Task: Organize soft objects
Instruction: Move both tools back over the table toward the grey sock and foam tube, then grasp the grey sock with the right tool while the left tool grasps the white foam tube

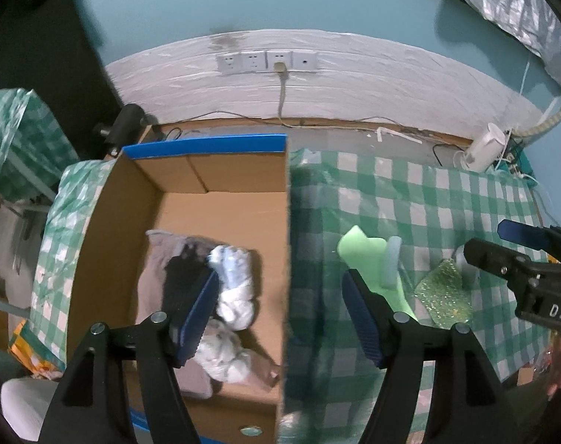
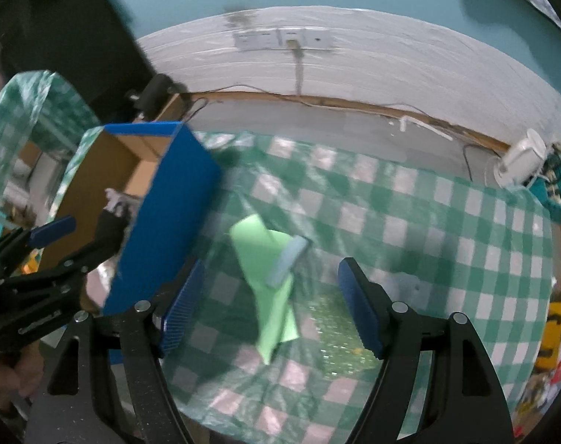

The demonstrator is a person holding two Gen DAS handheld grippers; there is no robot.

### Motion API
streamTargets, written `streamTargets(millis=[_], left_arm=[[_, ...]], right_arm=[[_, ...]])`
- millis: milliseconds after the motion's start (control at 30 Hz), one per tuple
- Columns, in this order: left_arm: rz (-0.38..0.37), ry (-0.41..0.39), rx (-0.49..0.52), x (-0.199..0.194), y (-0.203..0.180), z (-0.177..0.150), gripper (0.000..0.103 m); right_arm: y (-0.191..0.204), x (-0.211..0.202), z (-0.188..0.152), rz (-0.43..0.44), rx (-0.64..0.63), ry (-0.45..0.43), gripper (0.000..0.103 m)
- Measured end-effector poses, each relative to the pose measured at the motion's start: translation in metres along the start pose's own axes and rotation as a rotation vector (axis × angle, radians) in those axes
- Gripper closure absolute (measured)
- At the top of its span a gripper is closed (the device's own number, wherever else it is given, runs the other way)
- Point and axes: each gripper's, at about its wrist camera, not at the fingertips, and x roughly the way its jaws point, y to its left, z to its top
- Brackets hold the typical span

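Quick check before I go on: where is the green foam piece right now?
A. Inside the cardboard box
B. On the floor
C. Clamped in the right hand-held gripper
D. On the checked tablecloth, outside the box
D: the green foam piece lies on the checked tablecloth beside the cardboard box, with the right hand-held gripper open above it, its pads clear of the foam.

We see dim, cool, blue-green light with no glare. Both fisheye views bend the wall [image 1: 317, 70] into an arc and go black at the corners. Soft shadows lie inside the box [image 1: 221, 218] and beside it. Motion blur smears the checked cloth [image 2: 410, 229] and the green foam [image 2: 265, 277].
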Motion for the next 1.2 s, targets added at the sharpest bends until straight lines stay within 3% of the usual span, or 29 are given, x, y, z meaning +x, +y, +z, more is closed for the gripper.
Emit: streamTargets(millis=[400, 667, 1200], left_arm=[[-0.033, 0.021, 0.078, 0.009, -0.051, 0.015, 0.033], [-0.046, 0.067, 0.115, 0.037, -0.077, 0.019, 0.033], [-0.047, 0.17, 0.184, 0.097, -0.11, 0.017, 0.033]], right_arm=[[-0.06, -0.003, -0.014, -0.046, 0.103, 0.001, 0.028], [-0.09, 0.005, -0.02, -0.09, 0.154, 0.017, 0.028], [-0.126, 0.06, -0.027, -0.159, 0.215, 0.118, 0.028]])
